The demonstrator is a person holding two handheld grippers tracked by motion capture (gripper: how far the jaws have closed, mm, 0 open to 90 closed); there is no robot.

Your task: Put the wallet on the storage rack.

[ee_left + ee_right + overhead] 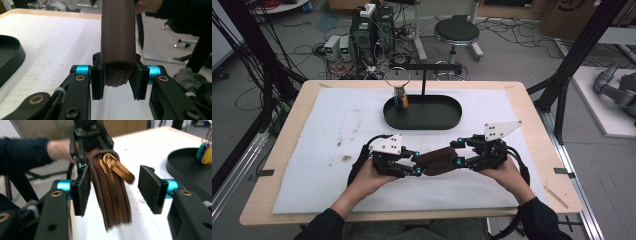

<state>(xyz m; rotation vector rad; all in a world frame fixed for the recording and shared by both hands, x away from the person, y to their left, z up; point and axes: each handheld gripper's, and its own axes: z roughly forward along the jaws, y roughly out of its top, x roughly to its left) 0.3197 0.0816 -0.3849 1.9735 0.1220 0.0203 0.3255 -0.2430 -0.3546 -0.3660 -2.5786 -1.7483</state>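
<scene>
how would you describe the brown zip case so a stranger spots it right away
Start at the white mat and look to its near edge. There the brown zip case hangs between the two claws, clamped by the left claw, its brass zip pull marking it out.

Dark long sleeves [539,215], black two-jaw left gripper [416,164] and right gripper [458,152], cyan collars, brass-ringed screws, grey three-cornered plates, black trailing cables.

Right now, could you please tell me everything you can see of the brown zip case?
The brown zip case looks like smooth leather, long and rounded. A brass-coloured zipper runs along its edge, shut, with a flat golden pull tab. The left tongs clamp one end, holding it above the white mat; the right tongs stand open around the other end.
</scene>
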